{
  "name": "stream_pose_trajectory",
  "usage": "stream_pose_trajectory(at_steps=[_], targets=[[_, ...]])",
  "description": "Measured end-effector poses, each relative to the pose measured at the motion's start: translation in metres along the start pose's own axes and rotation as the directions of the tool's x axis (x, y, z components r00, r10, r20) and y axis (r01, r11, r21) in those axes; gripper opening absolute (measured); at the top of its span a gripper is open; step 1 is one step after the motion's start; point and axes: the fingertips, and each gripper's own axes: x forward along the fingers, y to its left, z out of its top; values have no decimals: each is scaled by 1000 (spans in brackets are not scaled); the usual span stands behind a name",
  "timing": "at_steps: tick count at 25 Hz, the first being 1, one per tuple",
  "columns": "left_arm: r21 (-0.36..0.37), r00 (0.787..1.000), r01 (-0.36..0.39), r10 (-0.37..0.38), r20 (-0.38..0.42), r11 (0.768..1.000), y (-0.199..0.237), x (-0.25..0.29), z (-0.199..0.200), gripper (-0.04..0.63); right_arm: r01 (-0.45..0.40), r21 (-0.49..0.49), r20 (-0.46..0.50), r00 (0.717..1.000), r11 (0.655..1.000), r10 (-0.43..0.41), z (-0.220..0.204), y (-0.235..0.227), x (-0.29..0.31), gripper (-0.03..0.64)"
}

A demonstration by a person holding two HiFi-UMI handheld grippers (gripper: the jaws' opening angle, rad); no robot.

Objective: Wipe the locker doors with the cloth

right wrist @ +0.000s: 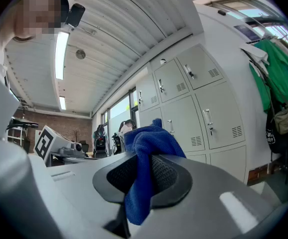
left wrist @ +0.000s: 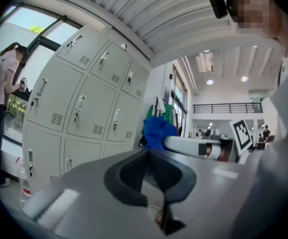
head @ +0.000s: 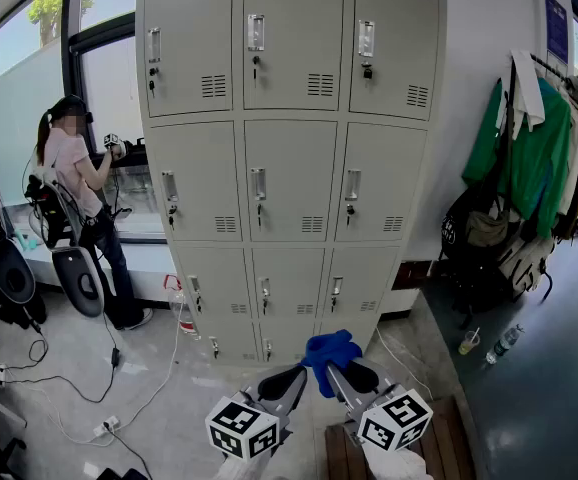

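A grey bank of lockers (head: 289, 158) stands ahead against the white wall, three doors wide and several rows high, each door with a handle and vent. Low in the head view my right gripper (head: 337, 368) is shut on a blue cloth (head: 329, 351), held well short of the doors. In the right gripper view the cloth (right wrist: 145, 153) bunches above the jaws and hangs down between them. My left gripper (head: 291, 380) sits just left of it, shut with nothing between its jaws. The left gripper view shows the cloth (left wrist: 156, 131) beyond the left gripper (left wrist: 146, 171), with the lockers (left wrist: 84, 103) to the left.
A person (head: 79, 208) stands at the window left of the lockers, beside black equipment (head: 4, 258). Cables (head: 89, 378) trail over the floor. Green and dark garments and bags (head: 529, 188) hang on the right wall. Two bottles (head: 489, 343) stand on the floor; a wooden pallet (head: 439, 448) lies below my grippers.
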Motion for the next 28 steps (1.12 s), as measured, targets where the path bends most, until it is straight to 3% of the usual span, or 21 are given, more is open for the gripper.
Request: stream_pose_trajectory(at_steps=[6, 12, 23, 28], targets=[[-44, 1000, -8, 7, -31, 999, 31, 22, -13, 8, -31, 8, -46, 998, 999, 32, -17, -17, 35, 57], [-6, 999, 12, -12, -30, 1000, 91, 61, -5, 8, -20, 7, -18, 1000, 1000, 20, -20, -53, 99, 57], [72, 998, 56, -55, -28, 996, 248, 138, 68, 8, 32, -4, 51, 998, 999, -32, 17, -119, 265, 57], [81, 996, 87, -84, -41, 993, 292, 163, 79, 8, 59, 5, 60, 996, 998, -59, 21, -143, 310, 58]])
